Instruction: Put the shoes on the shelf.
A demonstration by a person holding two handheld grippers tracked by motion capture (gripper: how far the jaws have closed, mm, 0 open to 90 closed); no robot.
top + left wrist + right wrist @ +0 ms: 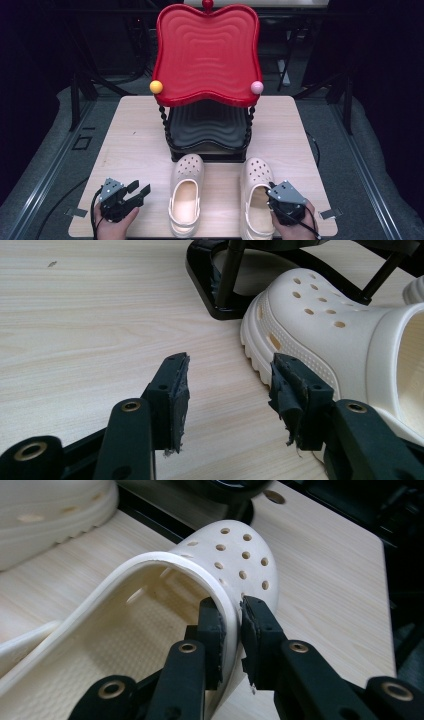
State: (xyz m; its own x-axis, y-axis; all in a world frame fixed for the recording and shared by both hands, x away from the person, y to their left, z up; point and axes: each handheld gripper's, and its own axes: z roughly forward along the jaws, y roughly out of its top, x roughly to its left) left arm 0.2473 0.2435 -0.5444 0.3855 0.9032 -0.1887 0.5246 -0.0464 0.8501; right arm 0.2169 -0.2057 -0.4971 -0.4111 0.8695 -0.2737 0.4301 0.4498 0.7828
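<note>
The right gripper pinches the side wall of the right cream clog, one jaw inside the opening and one outside, near the table's front right edge. The left gripper rests with jaws wide apart and empty on the wood just beside the left cream clog, which lies toe-first against the black base of the red two-tier shoe rack.

The right clog's heel runs off the high view's bottom edge. The rack's lower shelf lies partly hidden under its red tray.
</note>
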